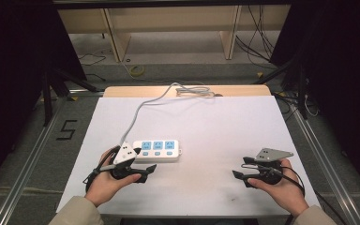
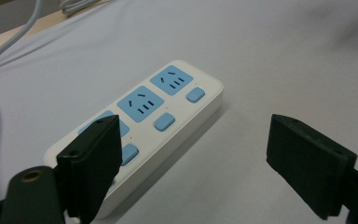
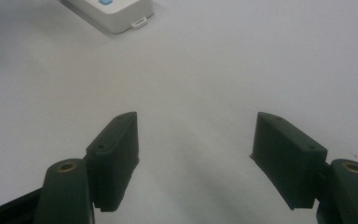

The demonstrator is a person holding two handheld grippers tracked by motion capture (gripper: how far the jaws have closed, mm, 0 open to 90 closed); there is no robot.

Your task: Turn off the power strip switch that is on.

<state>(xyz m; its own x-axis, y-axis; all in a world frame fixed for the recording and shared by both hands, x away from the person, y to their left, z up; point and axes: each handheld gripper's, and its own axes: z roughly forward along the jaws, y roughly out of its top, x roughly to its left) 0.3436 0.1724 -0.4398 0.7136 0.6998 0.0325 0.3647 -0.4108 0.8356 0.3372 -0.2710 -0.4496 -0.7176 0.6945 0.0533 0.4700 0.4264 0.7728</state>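
Observation:
A white power strip (image 1: 157, 150) with three blue sockets and blue switches lies left of centre on the white table top. Its grey cable (image 1: 136, 115) runs back to the far edge. My left gripper (image 1: 147, 172) is held low just in front of the strip's left end, jaws open and empty. In the left gripper view the power strip (image 2: 168, 107) lies partly behind the left jaw of that gripper (image 2: 196, 126). My right gripper (image 1: 240, 167) rests open over bare table at the right. In the right gripper view, this gripper (image 3: 196, 119) faces the strip's end (image 3: 116, 11) far off.
A white sheet (image 1: 215, 122) covers the table, with a wooden strip (image 1: 234, 90) showing at the back. Slack cable is coiled (image 1: 194, 91) at that back edge. Beyond are wooden shelving, floor cables and dark stand legs. A "5" is taped on the floor (image 1: 66, 130) at left.

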